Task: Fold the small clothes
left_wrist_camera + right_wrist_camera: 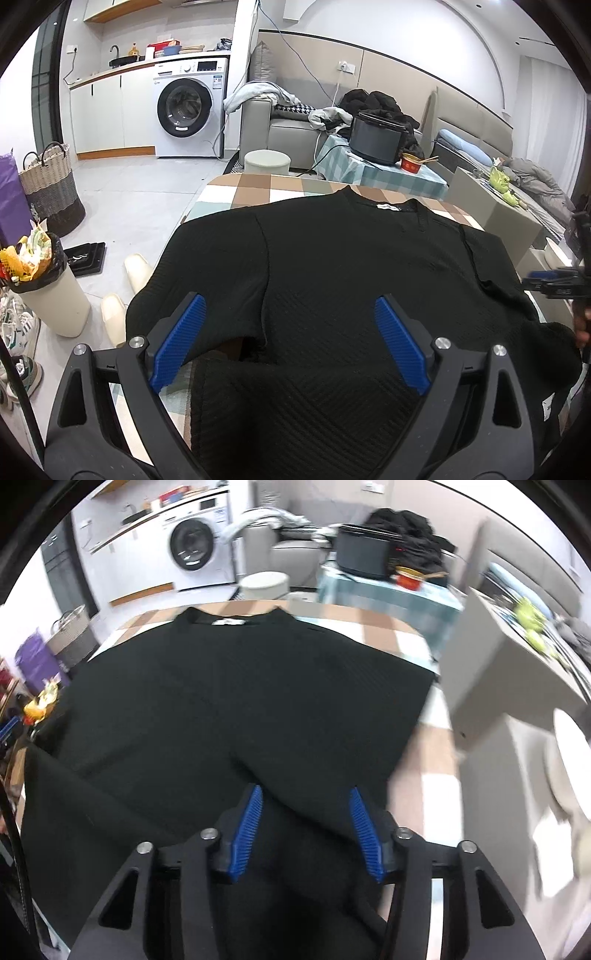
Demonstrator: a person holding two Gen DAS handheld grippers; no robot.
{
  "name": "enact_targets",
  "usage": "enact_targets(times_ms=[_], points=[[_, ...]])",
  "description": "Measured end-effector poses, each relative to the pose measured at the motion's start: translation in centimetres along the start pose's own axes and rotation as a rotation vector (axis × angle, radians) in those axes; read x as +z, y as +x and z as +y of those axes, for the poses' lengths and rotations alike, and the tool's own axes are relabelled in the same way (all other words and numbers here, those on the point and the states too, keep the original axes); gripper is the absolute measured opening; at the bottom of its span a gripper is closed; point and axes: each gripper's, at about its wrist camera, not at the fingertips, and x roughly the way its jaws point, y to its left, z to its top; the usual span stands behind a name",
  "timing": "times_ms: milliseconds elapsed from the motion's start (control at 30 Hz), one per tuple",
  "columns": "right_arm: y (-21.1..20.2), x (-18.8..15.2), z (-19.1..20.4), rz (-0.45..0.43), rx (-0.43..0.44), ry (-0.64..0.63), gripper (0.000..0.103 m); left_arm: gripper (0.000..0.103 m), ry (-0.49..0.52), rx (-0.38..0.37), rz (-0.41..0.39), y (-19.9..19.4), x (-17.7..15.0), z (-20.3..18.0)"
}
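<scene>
A black knit sweater (332,266) lies spread on the checked table (258,188), collar with white label at the far side; its near part is folded or bunched. My left gripper (288,306) is open, its blue pads above the sweater's near left part, holding nothing. The right gripper shows at the right edge of the left wrist view (554,282). In the right wrist view, which is blurred, the sweater (240,701) fills the table (369,627), and my right gripper (304,797) is open over the near hem, with cloth lying between the jaws.
A full bin (48,291), slippers (136,273) and a woven basket (51,192) stand on the floor at the left. A small table with a black cooker (376,138) and a round stool (267,162) are behind. A grey cabinet (491,672) is at the right.
</scene>
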Motion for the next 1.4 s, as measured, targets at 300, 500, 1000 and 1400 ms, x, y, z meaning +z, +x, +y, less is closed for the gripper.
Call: enact_targets(times_ms=[300, 500, 1000, 1400], points=[[7.1, 2.1, 2.4, 0.079, 0.077, -0.028, 0.046, 0.092, -0.003, 0.014, 0.007, 0.0, 0.0, -0.3], [4.3, 1.7, 0.0, -0.061, 0.114, 0.048, 0.006, 0.092, -0.001, 0.015, 0.006, 0.1, 0.1, -0.3], [1.6, 0.0, 0.7, -0.037, 0.228, 0.032, 0.023, 0.092, -0.111, 0.025, 0.021, 0.5, -0.5, 2.9], [2.2, -0.2, 0.7, 0.023, 0.216, 0.078, 0.023, 0.093, -0.203, 0.130, 0.043, -0.6, -1.8, 7.4]])
